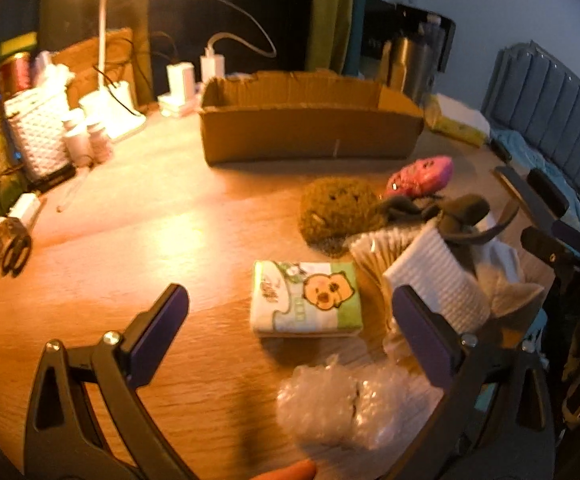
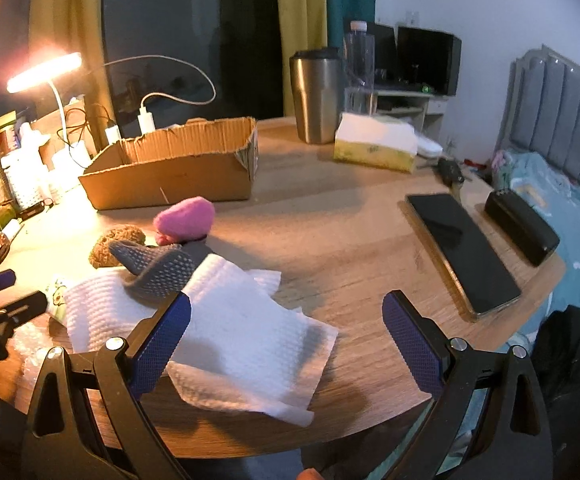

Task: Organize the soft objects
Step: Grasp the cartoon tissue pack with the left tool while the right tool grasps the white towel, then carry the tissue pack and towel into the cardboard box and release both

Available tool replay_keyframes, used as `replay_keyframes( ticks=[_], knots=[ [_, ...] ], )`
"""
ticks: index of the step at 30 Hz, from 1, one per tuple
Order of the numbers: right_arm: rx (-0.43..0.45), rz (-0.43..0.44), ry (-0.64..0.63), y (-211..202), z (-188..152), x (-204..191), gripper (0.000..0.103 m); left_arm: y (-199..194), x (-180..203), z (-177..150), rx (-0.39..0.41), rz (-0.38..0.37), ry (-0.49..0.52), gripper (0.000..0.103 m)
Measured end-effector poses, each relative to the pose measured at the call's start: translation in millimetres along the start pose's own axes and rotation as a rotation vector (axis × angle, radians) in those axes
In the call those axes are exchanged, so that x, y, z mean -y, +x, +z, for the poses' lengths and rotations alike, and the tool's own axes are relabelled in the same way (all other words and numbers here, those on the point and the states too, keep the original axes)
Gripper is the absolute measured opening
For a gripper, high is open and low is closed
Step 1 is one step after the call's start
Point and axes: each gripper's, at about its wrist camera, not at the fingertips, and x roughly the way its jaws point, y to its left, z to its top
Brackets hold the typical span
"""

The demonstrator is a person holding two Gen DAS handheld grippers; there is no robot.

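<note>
Both tools empty, jaws spread wide. Left tool (image 1: 290, 330) hovers over the near edge of the wooden counter (image 1: 130, 240), a crumpled wad of clear bubble wrap (image 1: 329, 400) below it, a green-and-white cartoon tissue pack (image 1: 305, 300) just beyond. Right tool (image 2: 286, 332) hangs above white quilted paper towels (image 2: 242, 344) near the front edge; a grey knit sock (image 2: 154, 272) lies on them. Past these, mid-counter, a brown fuzzy ball (image 1: 337, 212) and a pink plush toy (image 2: 186, 216). Open cardboard box (image 1: 309, 128) at the far side looks empty. Judgement: sorting not begun; next, close on one soft item and carry it to the box.
</note>
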Motion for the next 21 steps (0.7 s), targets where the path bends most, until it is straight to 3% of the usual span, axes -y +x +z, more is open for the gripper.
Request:
replay_keyframes(
  ticks=[8,14,16,18,21],
  knots=[
    [-0.076,0.11,-0.037,17.0,-11.7,-10.8,0.098,31.9,3.2,-1.6,-0.097,0.018,0.018,0.103],
    [-0.13,0.132,-0.051,31.9,-15.3,-19.5,0.098,38.6,2.8,-3.6,-0.126,0.031,0.036,0.102],
    [-0.142,0.139,-0.042,35.7,-16.1,-17.9,0.098,40.4,3.4,-3.5,-0.135,0.022,0.039,0.093],
    [-0.148,0.143,-0.037,37.2,-16.8,-16.0,0.094,42.1,3.2,-3.6,-0.143,0.015,0.04,0.074],
    [-0.147,0.137,-0.045,36.8,-17.1,-14.4,0.084,44.6,3.5,-3.8,-0.161,0.001,0.036,0.066]
  ],
)
